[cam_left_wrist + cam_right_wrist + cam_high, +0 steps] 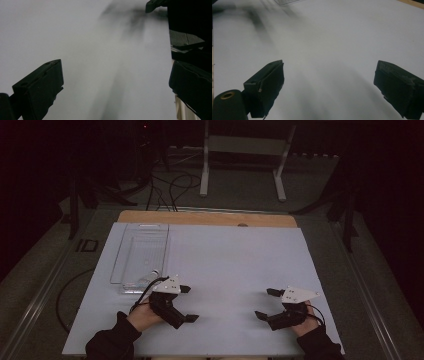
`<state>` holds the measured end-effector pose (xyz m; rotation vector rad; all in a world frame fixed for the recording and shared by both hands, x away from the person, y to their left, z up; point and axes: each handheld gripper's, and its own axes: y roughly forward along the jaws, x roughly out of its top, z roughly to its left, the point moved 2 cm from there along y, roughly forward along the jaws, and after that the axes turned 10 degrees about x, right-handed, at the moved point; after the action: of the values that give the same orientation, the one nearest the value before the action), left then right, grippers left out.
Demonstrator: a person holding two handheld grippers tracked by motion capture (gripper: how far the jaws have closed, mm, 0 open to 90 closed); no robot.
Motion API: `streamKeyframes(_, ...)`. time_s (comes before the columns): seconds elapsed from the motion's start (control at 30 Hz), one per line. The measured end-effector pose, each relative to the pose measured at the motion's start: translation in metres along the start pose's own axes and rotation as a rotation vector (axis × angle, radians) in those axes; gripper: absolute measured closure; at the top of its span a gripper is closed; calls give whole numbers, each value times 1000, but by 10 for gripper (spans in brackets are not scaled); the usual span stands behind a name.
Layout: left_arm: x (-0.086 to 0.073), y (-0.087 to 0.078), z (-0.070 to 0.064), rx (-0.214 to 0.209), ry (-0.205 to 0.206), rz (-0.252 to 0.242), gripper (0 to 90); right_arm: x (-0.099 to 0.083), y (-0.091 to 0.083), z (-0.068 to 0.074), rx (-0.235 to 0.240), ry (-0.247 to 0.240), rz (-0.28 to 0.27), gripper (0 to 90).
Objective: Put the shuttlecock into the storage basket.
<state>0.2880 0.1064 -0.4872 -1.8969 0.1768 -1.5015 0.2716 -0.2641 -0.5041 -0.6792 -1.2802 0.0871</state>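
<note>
**White sheet, both grippers low in the frame, nothing held**

White sheet [230, 265] covers most of the tabletop [210, 218], whose wooden edge shows along the top of the sheet in the high view. My left gripper [187, 303] sits at the lower left of centre, jaws spread wide apart with bare sheet between them. My right gripper [266, 303] sits at the lower right, its jaws likewise wide apart and gripping nothing. The two point toward each other across a stretch of bare sheet and stay well apart.

Nearest my left gripper is a small clear bottle [146, 280], lying at the near end of a clear plastic tray [131, 251] at the left of the sheet. The bottle is just up and left of the gripper; I cannot tell whether they touch.

In each gripper view I see two black jaws spread over blurred white sheet.
</note>
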Motion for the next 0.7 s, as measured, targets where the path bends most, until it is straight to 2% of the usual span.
streamKeyframes(0.37,-24,-10,1,3,24,27,0,-1,2,1,10,-10,4,94)
streamKeyframes(0.5,-30,-16,0,14,27,16,0,-2,2,2,10,-21,0,94)
streamKeyframes(0.57,-34,-18,1,35,30,23,0,-2,2,2,7,-24,4,93)
streamKeyframes(0.7,-40,-22,4,53,14,8,0,-2,3,2,10,-25,5,94)
